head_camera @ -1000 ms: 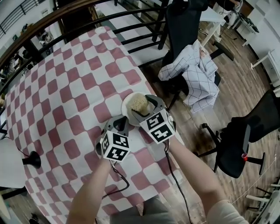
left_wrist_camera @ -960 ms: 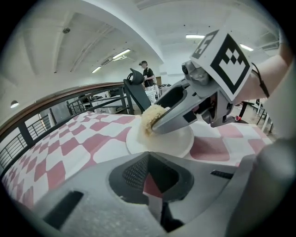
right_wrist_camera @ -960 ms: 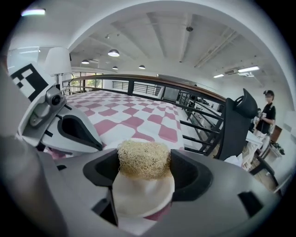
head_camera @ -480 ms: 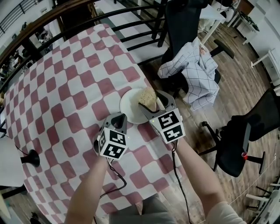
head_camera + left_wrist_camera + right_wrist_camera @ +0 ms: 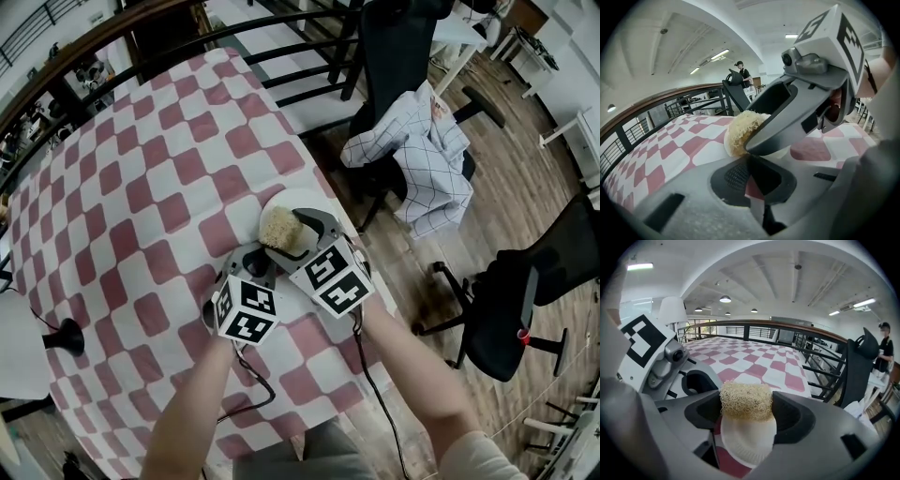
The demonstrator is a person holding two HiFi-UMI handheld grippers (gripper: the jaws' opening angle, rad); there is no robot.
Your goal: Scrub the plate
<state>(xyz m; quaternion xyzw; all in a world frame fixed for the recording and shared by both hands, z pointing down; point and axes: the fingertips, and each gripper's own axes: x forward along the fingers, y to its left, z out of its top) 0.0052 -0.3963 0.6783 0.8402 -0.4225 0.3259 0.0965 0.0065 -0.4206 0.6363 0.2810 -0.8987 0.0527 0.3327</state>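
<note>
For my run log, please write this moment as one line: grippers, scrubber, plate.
phase: scrubbing | right gripper: shut on loofah scrubber, scrubber on plate | left gripper: shut on plate rim

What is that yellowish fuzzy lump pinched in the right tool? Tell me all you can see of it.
It is a pale yellow fibrous scrubbing pad, coarse and blocky, like loofah. The right gripper is shut on it, a jaw against each side, its top sticking out. It seems to rest near one edge of a white paper plate on a red-checked tablecloth.

Table w/ red-white check cloth, white plate nr edge
</note>
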